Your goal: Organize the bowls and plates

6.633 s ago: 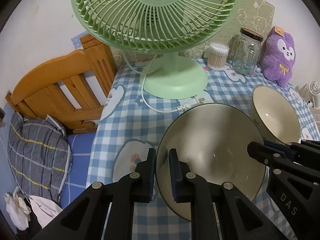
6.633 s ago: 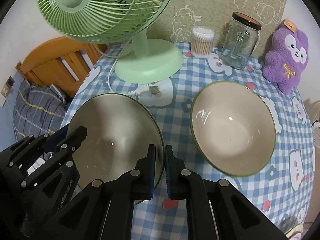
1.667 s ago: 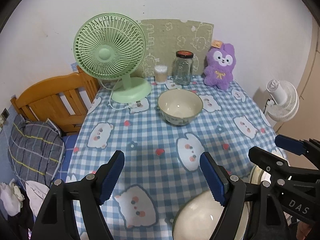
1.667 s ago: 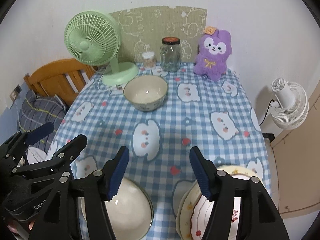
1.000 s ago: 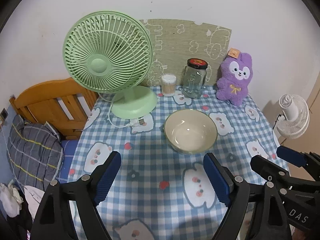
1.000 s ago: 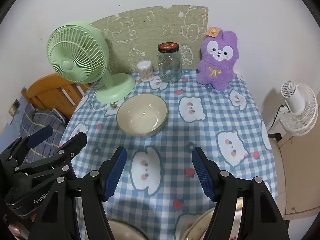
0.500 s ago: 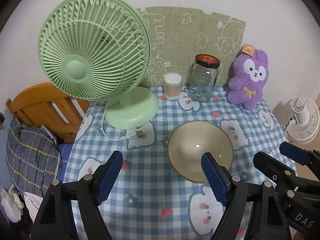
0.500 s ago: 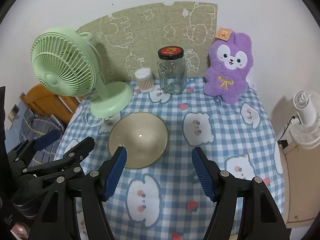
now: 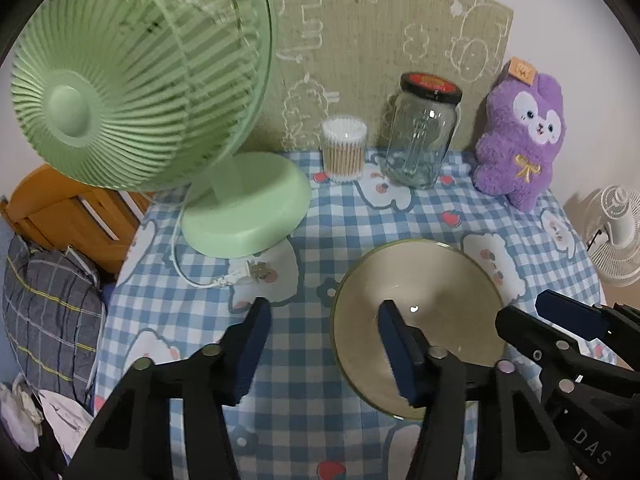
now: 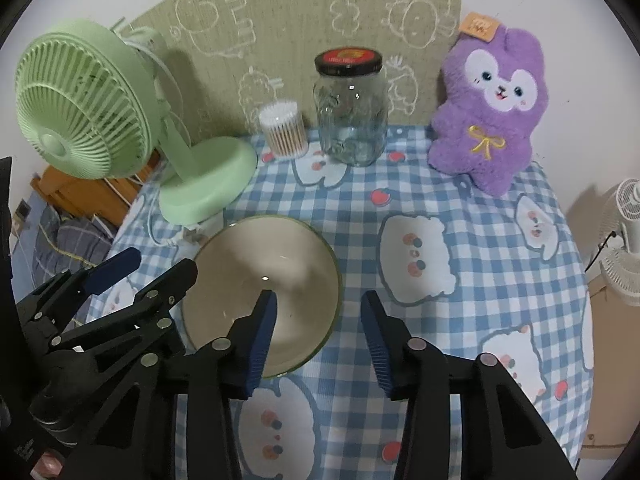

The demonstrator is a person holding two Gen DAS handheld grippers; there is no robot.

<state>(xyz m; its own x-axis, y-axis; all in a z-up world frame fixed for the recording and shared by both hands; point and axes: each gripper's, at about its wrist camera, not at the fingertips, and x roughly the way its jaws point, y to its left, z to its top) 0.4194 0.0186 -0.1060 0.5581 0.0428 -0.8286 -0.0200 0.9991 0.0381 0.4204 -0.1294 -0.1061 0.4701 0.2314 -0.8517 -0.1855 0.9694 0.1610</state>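
- The left gripper [image 9: 320,346] straddles the bowl's left rim: its right finger hangs over the inside, its left finger over the cloth outside. The jaws have just been closing, with the rim between them but not yet pinched, so the claw is part open.
- The right gripper [image 10: 318,334] mirrors it on the bowl's right rim, its left finger over the inside and its right finger over the cloth. It too has just been closing and is part open, the pads clear of the rim.
- Both point steeply down. Judging by this, each is lined up to clamp an opposite edge, so that the bowl can be lifted level with two hands.
- The bowl [image 9: 440,280] stands upright on the checked cloth [image 9: 320,228], just right of the fan's base. It looks like one deep cream bowl with a green rim; whether another is nested inside I cannot tell.
- No plate shows in either view, so that part of the task is probably done elsewhere or nearer than the cameras reach.
- Farther back stand the fan [image 9: 132,80], then a swab tub [image 9: 344,148], a jar [image 9: 422,136] and a plush [image 9: 520,140] along the wall, well clear of the lift.
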